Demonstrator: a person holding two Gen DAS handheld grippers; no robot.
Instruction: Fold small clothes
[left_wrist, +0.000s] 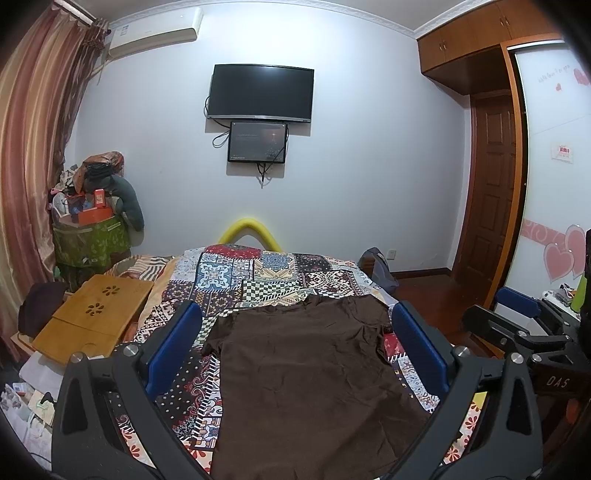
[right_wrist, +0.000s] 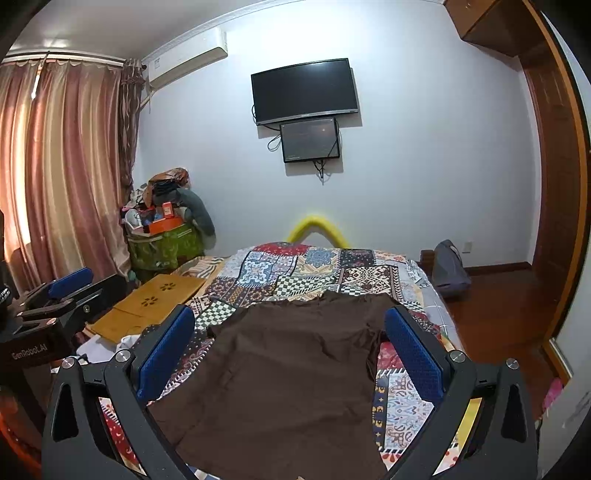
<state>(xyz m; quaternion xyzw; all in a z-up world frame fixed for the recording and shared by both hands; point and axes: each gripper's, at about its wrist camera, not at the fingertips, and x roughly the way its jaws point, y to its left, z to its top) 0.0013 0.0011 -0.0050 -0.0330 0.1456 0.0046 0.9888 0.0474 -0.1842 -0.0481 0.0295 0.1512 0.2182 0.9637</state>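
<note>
We judge that the folding has not begun: the brown T-shirt (left_wrist: 306, 373) lies spread flat and face-up on the bed's patchwork quilt (left_wrist: 258, 273), hem toward us, neckline toward the foot of the bed, both short sleeves out to the sides. It sits nearer the bed's right edge than its left, with patterned quilt showing all round it. We see creases across the body but no fold yet.

Our left hand-held gripper (left_wrist: 295, 347) hovers over the near end of the shirt with its blue pads wide apart and nothing between them. Our right hand-held gripper (right_wrist: 288, 350) is likewise spread, released and empty, and hangs just beside the left one at about the same height; each shows at the edge of the other's view. Both point forward along the bed toward the wall with the television (left_wrist: 261, 93), tilted only slightly down, so neither touches the cloth.

The next move, as we read it, calls for a drop toward the fabric and a pinch on one side of the garment, a sleeve or the side seam by the hem, so that side can be carried across the middle. The cloth looks thin and limp, so we would want the pads to bite the shirt only and not the quilt beneath. The bamboo lap tray (left_wrist: 92, 317) at the bed's left edge lies well apart from the shirt.
</note>
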